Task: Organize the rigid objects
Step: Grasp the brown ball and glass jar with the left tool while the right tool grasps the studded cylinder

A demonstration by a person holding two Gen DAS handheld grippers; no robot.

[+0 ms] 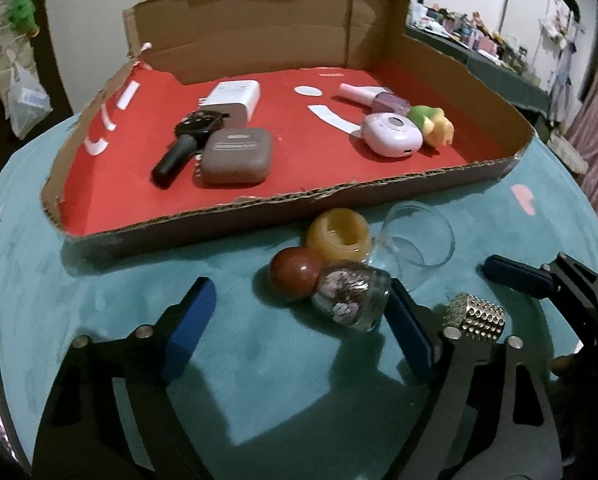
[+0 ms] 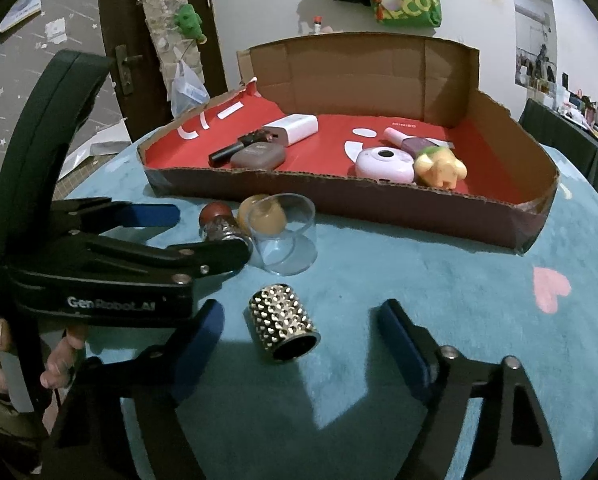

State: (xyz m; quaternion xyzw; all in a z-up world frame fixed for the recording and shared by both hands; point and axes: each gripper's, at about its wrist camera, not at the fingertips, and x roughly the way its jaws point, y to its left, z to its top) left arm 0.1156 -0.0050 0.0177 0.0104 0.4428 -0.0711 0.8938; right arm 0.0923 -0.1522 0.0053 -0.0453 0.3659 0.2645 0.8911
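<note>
On the teal cloth before the cardboard tray (image 1: 299,196) lie a red-brown ball (image 1: 295,274), a patterned glass bottle (image 1: 353,296), an amber jar (image 1: 339,234), a clear glass cup (image 1: 417,236) and a studded gold cylinder (image 1: 475,318). My left gripper (image 1: 299,328) is open, its fingers either side of the ball and bottle. In the right wrist view my right gripper (image 2: 303,340) is open around the gold cylinder (image 2: 285,330); the left gripper (image 2: 203,232) reaches in by the bottle (image 2: 223,230) and cup (image 2: 283,232).
The red-lined tray (image 2: 339,188) holds a white power bank (image 1: 235,98), black watch (image 1: 187,140), brown case (image 1: 237,156), pink nail polish (image 1: 373,96), lilac round device (image 1: 393,134) and yellow-green toy (image 1: 435,124). A pink heart (image 2: 551,286) marks the cloth at right.
</note>
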